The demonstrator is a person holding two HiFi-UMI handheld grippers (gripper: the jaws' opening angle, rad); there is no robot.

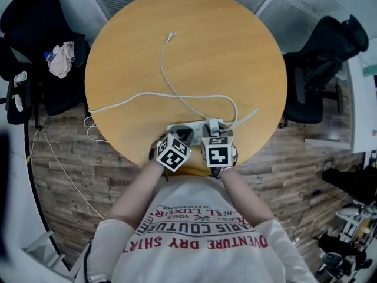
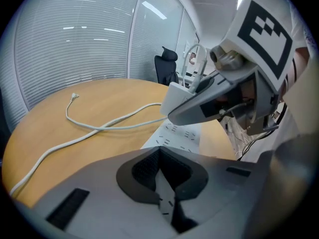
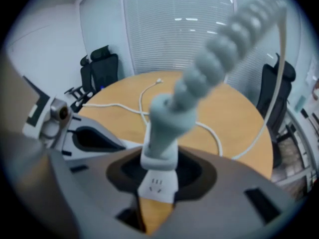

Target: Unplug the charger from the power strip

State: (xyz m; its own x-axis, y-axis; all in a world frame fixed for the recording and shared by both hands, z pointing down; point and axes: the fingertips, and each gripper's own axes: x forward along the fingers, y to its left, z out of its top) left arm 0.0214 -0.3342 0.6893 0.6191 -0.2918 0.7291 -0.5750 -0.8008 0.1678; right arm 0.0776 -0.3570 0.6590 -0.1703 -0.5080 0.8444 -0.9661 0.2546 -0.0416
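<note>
A white power strip (image 1: 181, 128) lies near the front edge of the round wooden table (image 1: 235, 58). A white charger (image 1: 212, 124) stands plugged into the strip's right end. In the right gripper view the charger (image 3: 160, 151) fills the gap between the pads of my right gripper (image 3: 157, 198), which is shut on it. Its ribbed cord (image 3: 224, 54) rises toward the camera. My left gripper (image 2: 167, 193) has its jaws nearly together, tips down on the power strip (image 2: 177, 133), whose slotted face shows through the slit. In the head view both grippers sit side by side, left (image 1: 181, 138) and right (image 1: 215, 132).
A thin white cable (image 1: 171, 81) loops across the tabletop from the strip toward the far side. Black office chairs stand at the left (image 1: 35, 46) and right (image 1: 318, 69) of the table. Wooden floor surrounds it.
</note>
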